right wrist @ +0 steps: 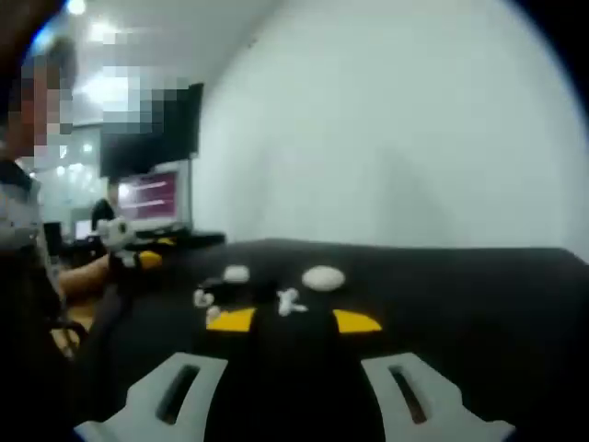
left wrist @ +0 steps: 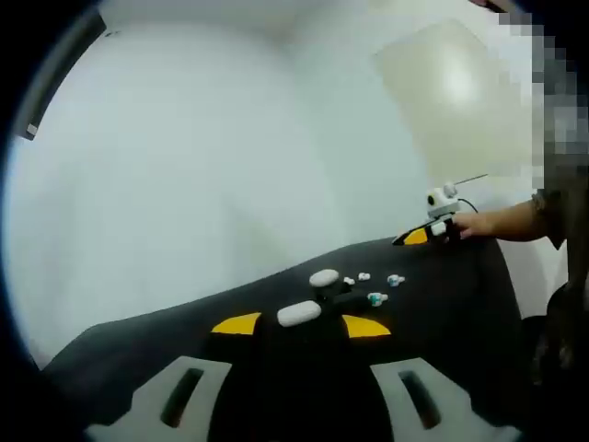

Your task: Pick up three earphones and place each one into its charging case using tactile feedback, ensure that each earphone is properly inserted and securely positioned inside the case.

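Matte black table (left wrist: 442, 304) bears rounded white cases (left wrist: 299, 313) and earphones (left wrist: 376, 297).

two white charging cases (left wrist: 323, 277) (left wrist: 298, 314), four small earphones (left wrist: 376, 298), two yellow markers (left wrist: 237, 323)

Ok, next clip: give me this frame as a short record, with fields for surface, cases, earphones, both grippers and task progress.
surface: black table, yellow markers on it
cases: two white cases, apart
earphones: several small loose pieces beside the cases; count unclear
left gripper: jaws open, holding nothing, short of the cases
right gripper: jaws open, holding nothing
progress: nothing picked up yet
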The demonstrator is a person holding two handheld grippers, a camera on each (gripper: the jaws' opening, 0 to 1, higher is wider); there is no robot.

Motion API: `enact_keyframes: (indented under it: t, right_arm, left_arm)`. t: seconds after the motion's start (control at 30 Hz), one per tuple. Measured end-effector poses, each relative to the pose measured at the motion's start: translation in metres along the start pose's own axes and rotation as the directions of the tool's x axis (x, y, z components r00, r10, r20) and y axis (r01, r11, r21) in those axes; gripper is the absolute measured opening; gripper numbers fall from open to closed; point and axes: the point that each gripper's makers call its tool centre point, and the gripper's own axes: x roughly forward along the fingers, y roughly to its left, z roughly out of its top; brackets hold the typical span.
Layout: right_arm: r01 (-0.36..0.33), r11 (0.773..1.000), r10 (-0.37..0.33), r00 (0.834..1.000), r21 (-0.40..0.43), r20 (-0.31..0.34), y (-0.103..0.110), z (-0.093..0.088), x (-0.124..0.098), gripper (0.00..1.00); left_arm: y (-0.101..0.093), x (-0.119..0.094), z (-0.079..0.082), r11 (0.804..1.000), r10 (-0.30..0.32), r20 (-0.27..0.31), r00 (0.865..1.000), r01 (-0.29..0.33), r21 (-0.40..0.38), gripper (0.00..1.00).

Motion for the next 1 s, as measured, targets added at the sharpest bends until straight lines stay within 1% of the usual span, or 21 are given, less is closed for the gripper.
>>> enact_keyframes:
  t: [0.5,1.0]
  right_arm:
    - [-0.013,1.0,0.013,1.0,-0.01,-0.001,0.003,-0.0001,0.0012,0.32]
    - [-0.013,1.0,0.013,1.0,-0.022,-0.009,0.0044,-0.0016,0.0023,0.32]
  left_arm:
    - [0.0004,0.0027,-0.0047,1.0,0.004,-0.025,1.0,-0.003,0.011,0.3]
    - [0.0025,0.0024,-0.0051,1.0,0.001,-0.022,1.0,-0.001,-0.006,0.3]
